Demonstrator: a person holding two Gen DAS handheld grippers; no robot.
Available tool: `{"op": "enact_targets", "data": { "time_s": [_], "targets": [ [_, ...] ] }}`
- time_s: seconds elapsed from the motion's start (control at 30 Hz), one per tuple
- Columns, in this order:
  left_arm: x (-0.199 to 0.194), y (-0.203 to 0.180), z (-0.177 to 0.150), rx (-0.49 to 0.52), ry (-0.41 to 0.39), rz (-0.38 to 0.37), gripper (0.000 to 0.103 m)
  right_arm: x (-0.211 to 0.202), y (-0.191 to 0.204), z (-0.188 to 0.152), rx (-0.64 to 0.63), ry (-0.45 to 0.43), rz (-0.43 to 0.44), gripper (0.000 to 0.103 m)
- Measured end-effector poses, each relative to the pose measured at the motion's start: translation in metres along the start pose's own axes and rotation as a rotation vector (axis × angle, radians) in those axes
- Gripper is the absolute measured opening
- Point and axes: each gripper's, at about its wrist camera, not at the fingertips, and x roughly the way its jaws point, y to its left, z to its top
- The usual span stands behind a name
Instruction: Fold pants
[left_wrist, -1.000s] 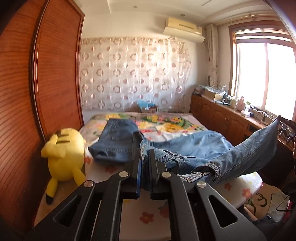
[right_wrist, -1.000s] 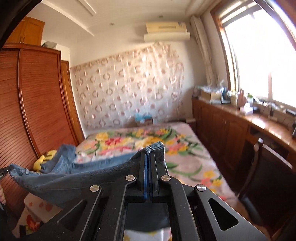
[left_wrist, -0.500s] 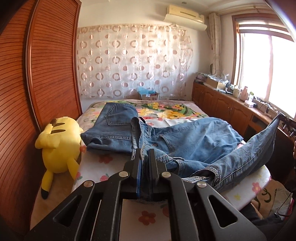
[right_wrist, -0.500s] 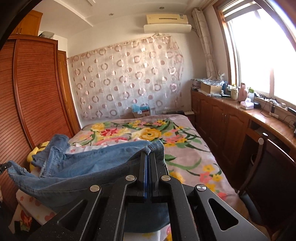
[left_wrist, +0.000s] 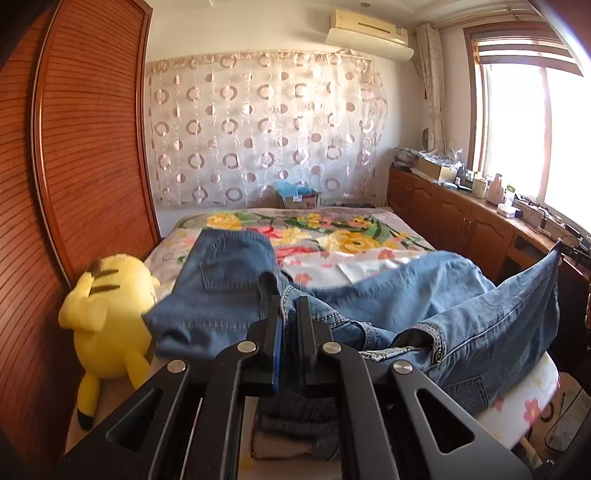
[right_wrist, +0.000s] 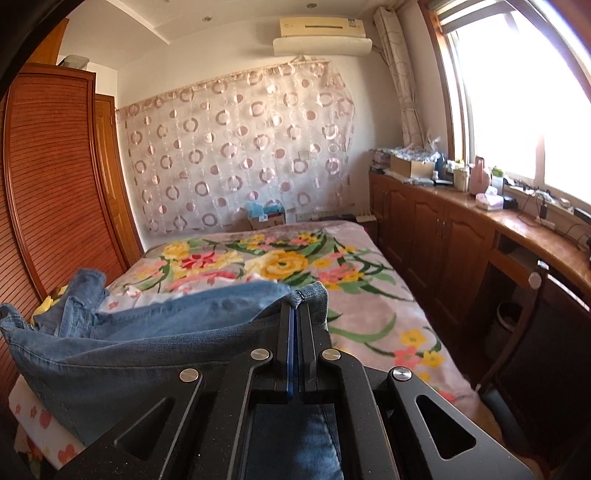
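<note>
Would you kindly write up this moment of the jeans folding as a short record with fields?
setting: bedroom, bed with floral cover
garment: blue jeans, partly lifted, rest draped on the bed
left gripper: shut on the jeans near the studded waistband
right gripper: shut on a seamed denim edge
second garment: folded jeans lying flat on the bed
beside bed: yellow plush toy against the wooden wardrobe
fold status: not yet laid flat

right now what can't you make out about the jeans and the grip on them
- Left wrist view: the denim under the left hand-held gripper is hidden by its black frame.
- Right wrist view: the jeans run off the left edge, so the other end is cut off.
- Left wrist view: the yellow plush toy is blurred.
</note>
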Motion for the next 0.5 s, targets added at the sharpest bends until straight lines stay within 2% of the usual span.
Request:
{"op": "enact_targets", "data": {
  "time_s": [0.27,0.5],
  "targets": [
    [0.039,0.005,0.030,0.009,-0.007,0.021,0.007,0.024,0.022,0.056,-0.083,-0.056,-0.015,0.001],
    [0.077,0.012,0.048,0.018,0.002,0.062,0.007,0.072,0.039,0.078,-0.144,-0.044,-0.037,0.001]
  ]
}}
